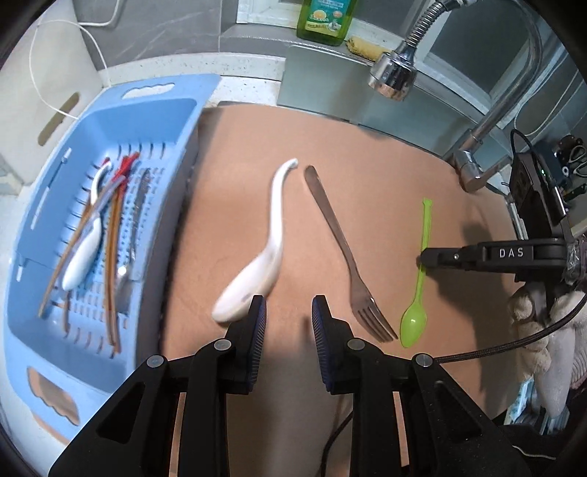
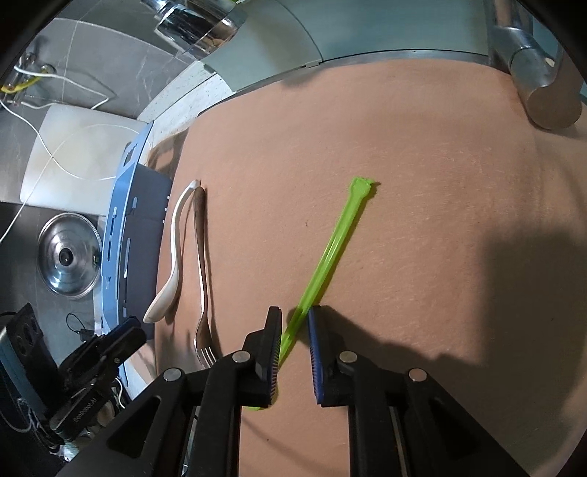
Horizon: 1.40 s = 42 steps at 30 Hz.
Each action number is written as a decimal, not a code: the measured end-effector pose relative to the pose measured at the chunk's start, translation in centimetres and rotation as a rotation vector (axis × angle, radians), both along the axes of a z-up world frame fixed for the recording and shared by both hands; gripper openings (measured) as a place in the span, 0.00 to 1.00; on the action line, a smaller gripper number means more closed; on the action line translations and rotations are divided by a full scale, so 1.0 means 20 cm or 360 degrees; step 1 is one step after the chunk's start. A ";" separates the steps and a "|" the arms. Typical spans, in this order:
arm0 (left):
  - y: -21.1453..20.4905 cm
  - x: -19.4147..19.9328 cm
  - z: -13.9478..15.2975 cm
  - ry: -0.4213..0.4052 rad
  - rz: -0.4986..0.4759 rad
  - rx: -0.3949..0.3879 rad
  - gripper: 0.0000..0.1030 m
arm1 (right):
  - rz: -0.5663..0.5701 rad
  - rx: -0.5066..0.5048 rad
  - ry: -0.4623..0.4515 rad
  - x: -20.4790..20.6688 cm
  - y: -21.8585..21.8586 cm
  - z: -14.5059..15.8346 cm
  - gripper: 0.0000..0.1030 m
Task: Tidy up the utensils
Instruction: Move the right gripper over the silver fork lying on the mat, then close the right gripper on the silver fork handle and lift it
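On the brown mat (image 1: 238, 146) lie a white ceramic spoon (image 1: 271, 235), a metal fork (image 1: 341, 246) and a green plastic spoon (image 1: 414, 319). My left gripper (image 1: 288, 308) hovers open over the mat between the white spoon's bowl and the fork's tines, holding nothing. My right gripper (image 1: 422, 258) comes in from the right and is shut on the green spoon's handle (image 2: 330, 249), which runs slanted between its pads (image 2: 294, 311) while the spoon rests on the mat. The blue slotted basket (image 1: 36, 235) at left holds a white spoon, chopsticks and other utensils.
A chrome tap head (image 1: 392, 77) hangs over the mat's far edge, its base (image 2: 543, 84) at the far right. A green bottle (image 1: 326, 18) stands behind the sink. A pot lid (image 2: 69, 253) and a white board (image 2: 73, 154) lie beyond the basket (image 2: 113, 235).
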<state>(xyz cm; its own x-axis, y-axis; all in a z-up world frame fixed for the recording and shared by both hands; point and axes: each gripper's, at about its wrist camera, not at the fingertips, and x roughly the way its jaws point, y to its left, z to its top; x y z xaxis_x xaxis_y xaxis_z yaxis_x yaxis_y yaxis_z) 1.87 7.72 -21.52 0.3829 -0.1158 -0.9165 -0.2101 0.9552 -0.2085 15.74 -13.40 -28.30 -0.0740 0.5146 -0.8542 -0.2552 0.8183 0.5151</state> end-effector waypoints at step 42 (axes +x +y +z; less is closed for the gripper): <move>-0.15 -0.01 -0.08 -0.0067 0.0115 -0.0271 0.31 | 0.0473 -0.0094 -0.0124 0.03 0.65 -0.01 0.24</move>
<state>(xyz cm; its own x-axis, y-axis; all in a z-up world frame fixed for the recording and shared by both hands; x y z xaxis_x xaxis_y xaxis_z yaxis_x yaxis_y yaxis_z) 1.68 4.64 -23.18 0.4334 -0.2389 -0.8690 -0.2648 0.8879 -0.3761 16.29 -0.48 -28.45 -0.1466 0.4296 -0.8910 -0.5245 0.7299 0.4383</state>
